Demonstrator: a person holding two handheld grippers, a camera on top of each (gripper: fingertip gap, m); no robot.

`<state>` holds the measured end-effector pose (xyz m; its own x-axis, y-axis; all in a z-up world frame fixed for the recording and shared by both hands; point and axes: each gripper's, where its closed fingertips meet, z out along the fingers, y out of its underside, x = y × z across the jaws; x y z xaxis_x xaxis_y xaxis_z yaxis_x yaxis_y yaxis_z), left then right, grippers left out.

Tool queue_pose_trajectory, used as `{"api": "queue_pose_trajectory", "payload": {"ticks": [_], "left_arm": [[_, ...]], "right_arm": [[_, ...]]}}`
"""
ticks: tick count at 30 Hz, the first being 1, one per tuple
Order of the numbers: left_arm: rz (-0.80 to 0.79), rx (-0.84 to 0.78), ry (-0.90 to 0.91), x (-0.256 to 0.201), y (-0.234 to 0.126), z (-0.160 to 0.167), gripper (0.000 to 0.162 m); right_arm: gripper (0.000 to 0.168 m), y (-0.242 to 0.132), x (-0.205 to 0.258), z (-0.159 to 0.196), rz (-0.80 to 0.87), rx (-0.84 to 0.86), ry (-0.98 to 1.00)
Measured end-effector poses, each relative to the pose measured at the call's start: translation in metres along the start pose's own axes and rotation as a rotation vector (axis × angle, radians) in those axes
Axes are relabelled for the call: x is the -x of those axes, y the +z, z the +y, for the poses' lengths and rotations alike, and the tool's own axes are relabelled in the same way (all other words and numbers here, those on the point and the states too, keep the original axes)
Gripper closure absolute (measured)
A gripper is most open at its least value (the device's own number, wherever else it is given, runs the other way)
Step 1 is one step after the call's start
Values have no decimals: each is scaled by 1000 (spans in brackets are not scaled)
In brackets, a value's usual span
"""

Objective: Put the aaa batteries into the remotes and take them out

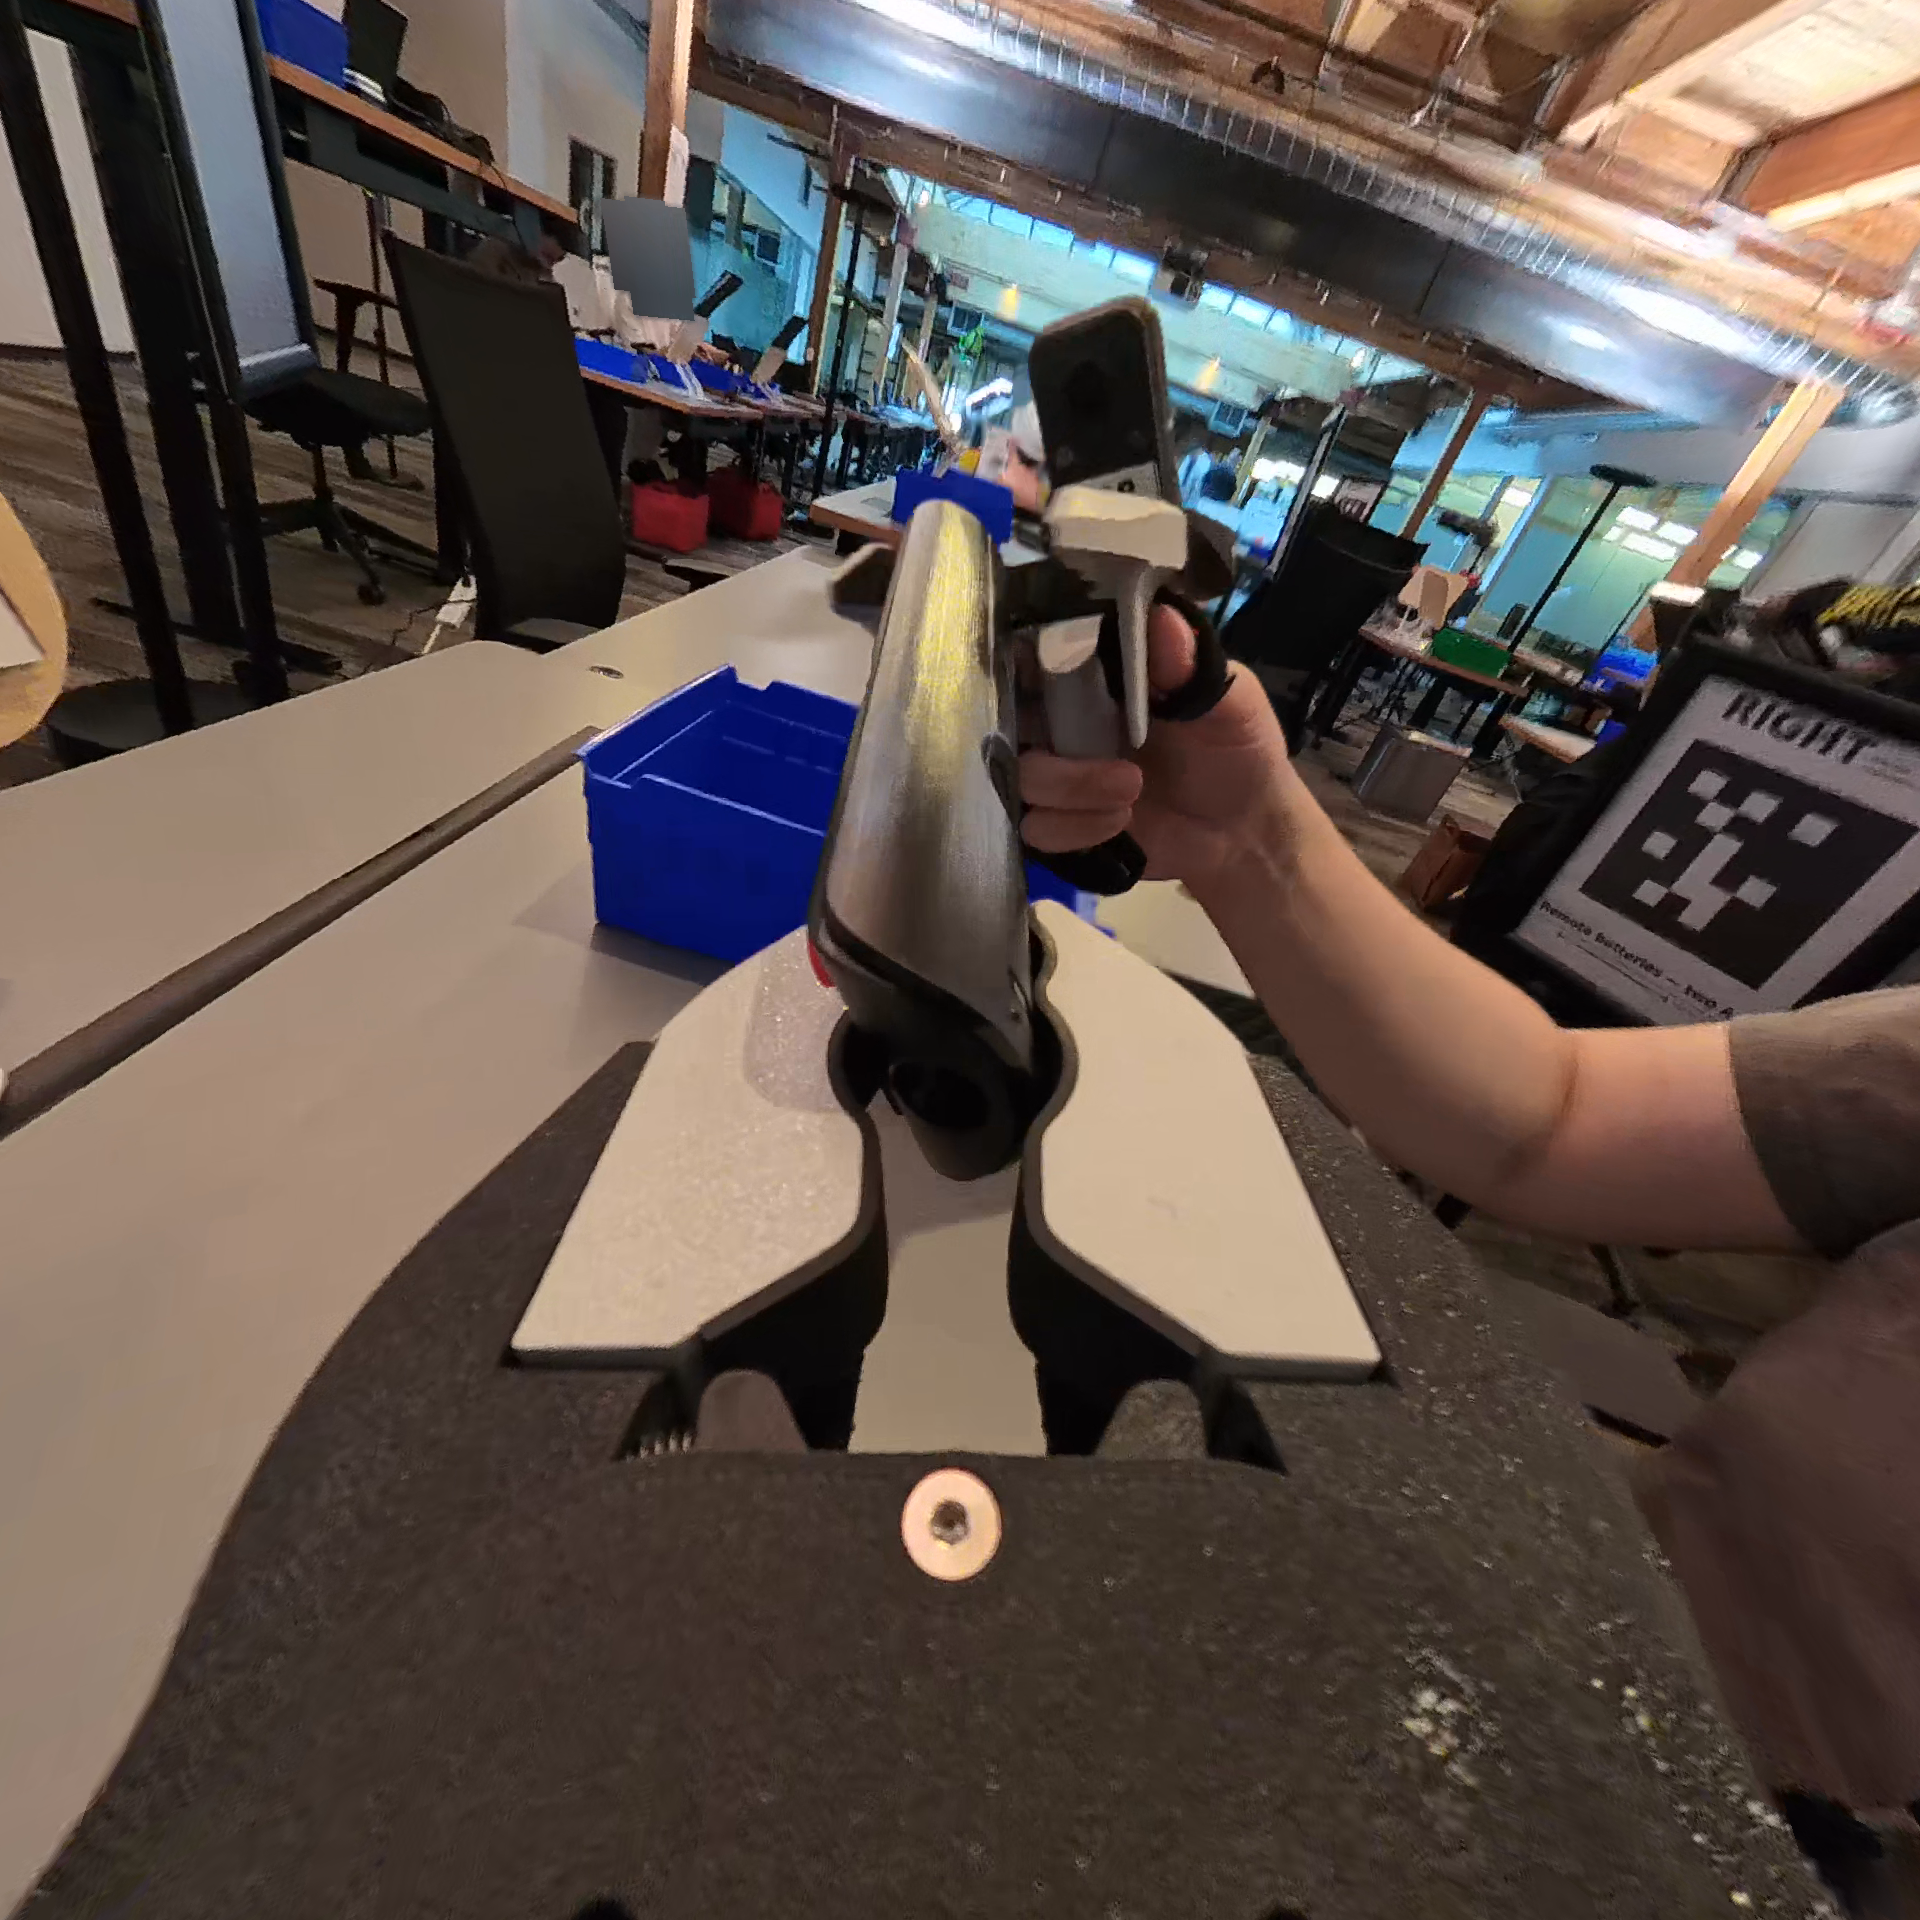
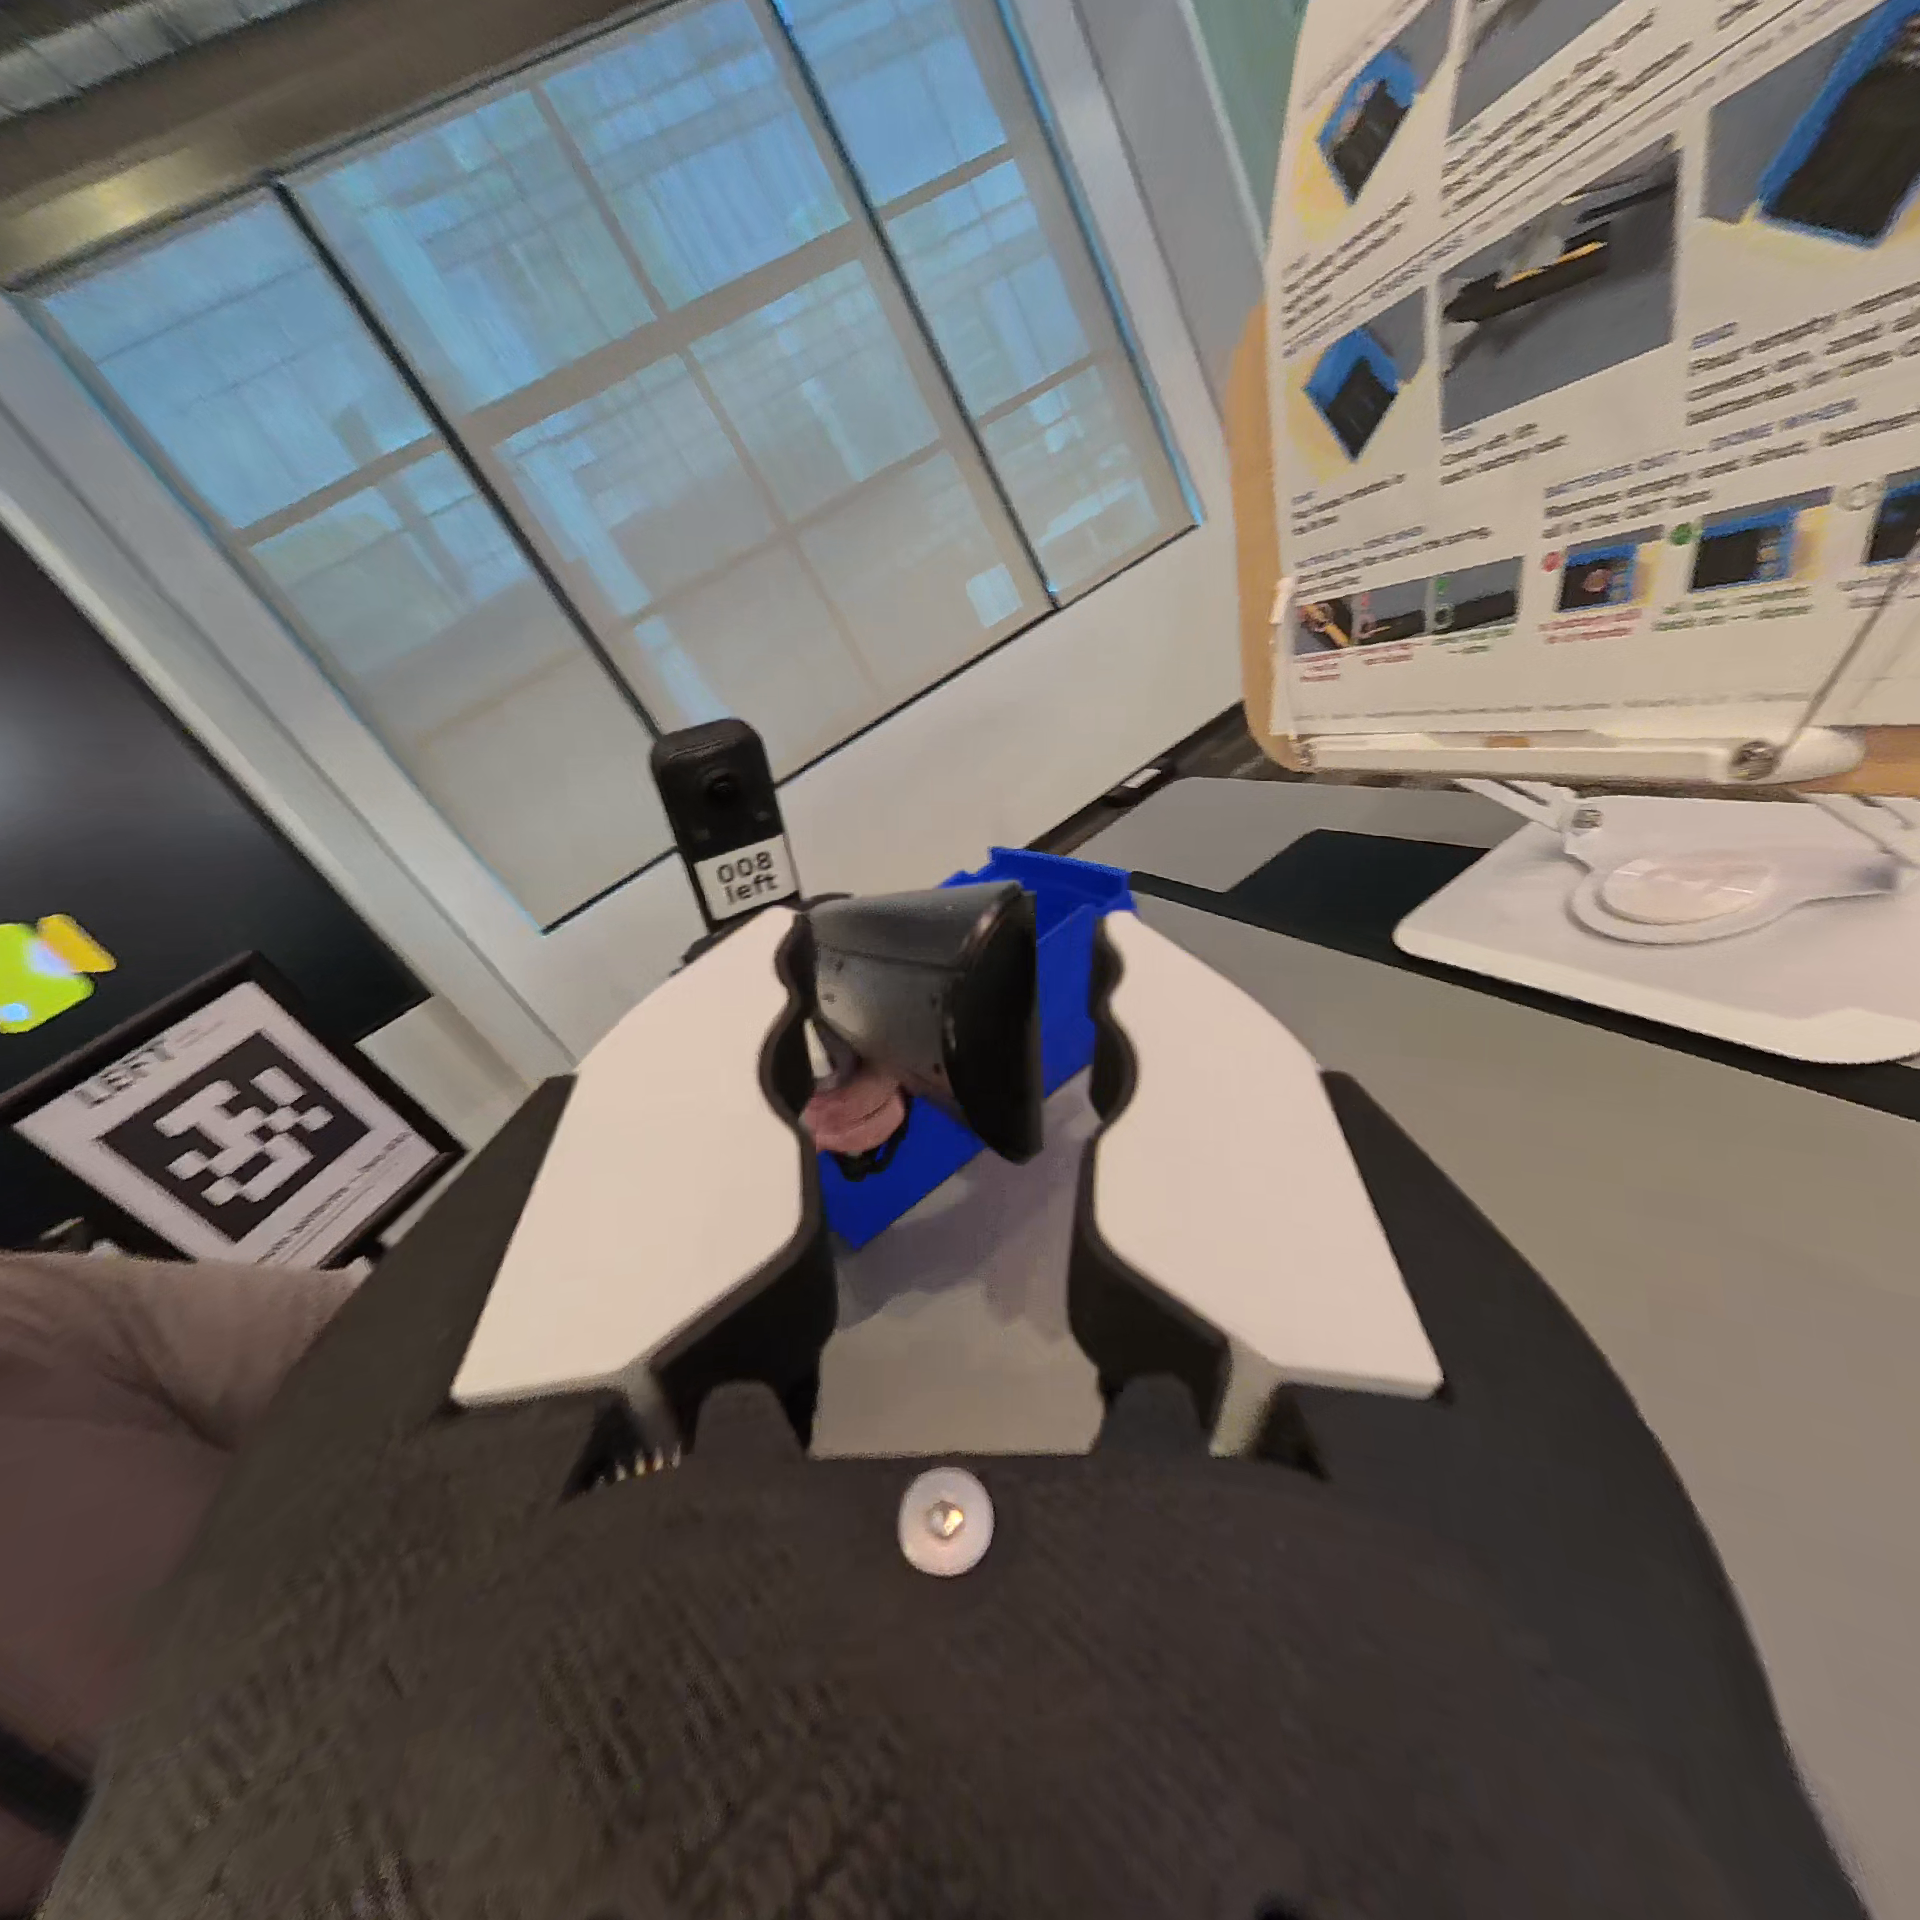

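Note:
A black remote (image 1: 914,769) stands tilted up from my left gripper (image 1: 935,966), which is shut on its lower end. Its smooth back faces the left wrist camera. My right gripper (image 2: 945,935) is open, its jaws either side of the remote's far end (image 2: 935,997), with a gap on the right side. The right gripper also shows in the left wrist view (image 1: 1101,540), held by a person's hand (image 1: 1195,779). No batteries are in sight.
A blue bin (image 1: 707,831) stands on the grey table (image 1: 312,1039) just behind the remote, and it shows in the right wrist view (image 2: 894,1195). An instruction sheet on a white stand (image 2: 1558,416) is at the right. Framed marker signs (image 1: 1745,862) (image 2: 229,1132) stand at the table's sides.

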<state>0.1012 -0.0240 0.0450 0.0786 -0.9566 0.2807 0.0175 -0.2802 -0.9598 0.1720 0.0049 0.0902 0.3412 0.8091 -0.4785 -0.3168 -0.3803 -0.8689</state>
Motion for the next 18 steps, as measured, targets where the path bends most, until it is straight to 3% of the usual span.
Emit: {"api": "queue_pose_trajectory", "payload": {"ticks": [2, 5, 11, 18], "left_arm": [[39, -50, -70, -2, 4, -2, 139], [12, -75, -115, 7, 5, -1, 139], [-101, -78, -20, 13, 4, -5, 139], [-163, -89, 152, 1, 5, -14, 139]], "right_arm": [[107, 5, -5, 2, 84, 13, -31], [73, 5, -25, 8, 334, 44, -127], [35, 14, -24, 13, 621, 154, -476], [35, 31, -15, 10, 579, 174, -500]]}}
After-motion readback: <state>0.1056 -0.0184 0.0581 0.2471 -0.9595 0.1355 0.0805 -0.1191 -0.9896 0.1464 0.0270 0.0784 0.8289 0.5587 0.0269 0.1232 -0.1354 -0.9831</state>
